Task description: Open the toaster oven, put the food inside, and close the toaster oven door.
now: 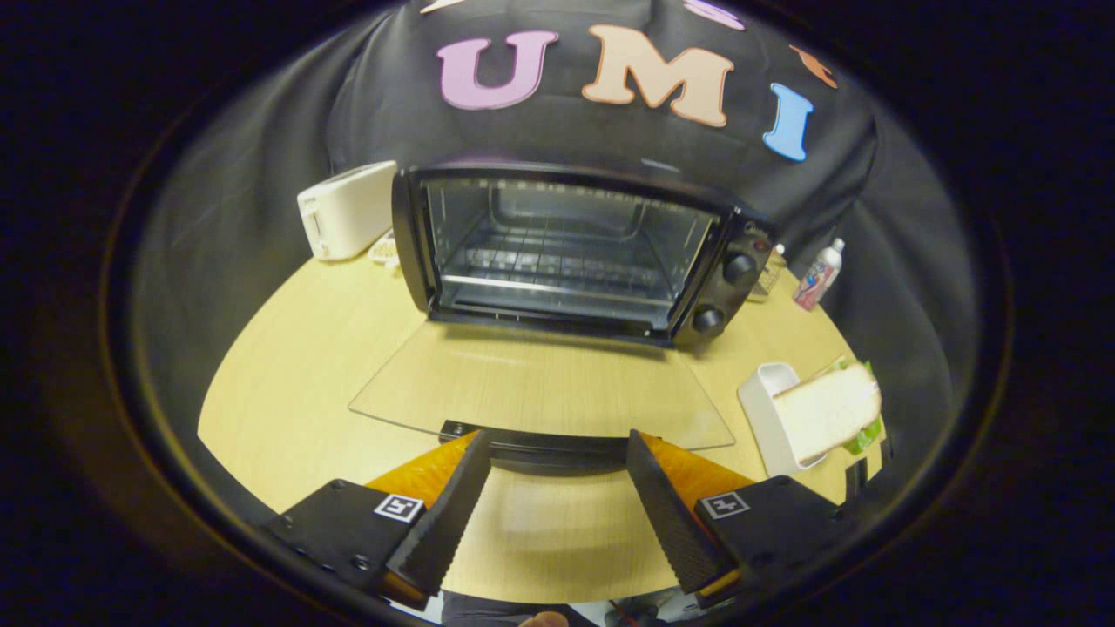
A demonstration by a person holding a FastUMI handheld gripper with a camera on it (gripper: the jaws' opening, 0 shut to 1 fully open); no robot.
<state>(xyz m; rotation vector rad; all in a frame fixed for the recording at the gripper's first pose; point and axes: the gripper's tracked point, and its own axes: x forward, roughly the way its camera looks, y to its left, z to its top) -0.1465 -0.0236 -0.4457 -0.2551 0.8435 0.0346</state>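
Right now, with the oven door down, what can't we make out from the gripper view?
- Black toaster oven: rear of its cavity is dim behind the wire rack.
- White bread sandwich on the white rectangular tray: filling hidden but for a green edge.
- Small white bottle: label too small.
- White toaster: the oven hides its right end.
- Gripper: open; fingers flank the glass door handle; contact unclear.

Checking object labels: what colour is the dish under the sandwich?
White dish, clearest in the gripper view, right of the open gripper.
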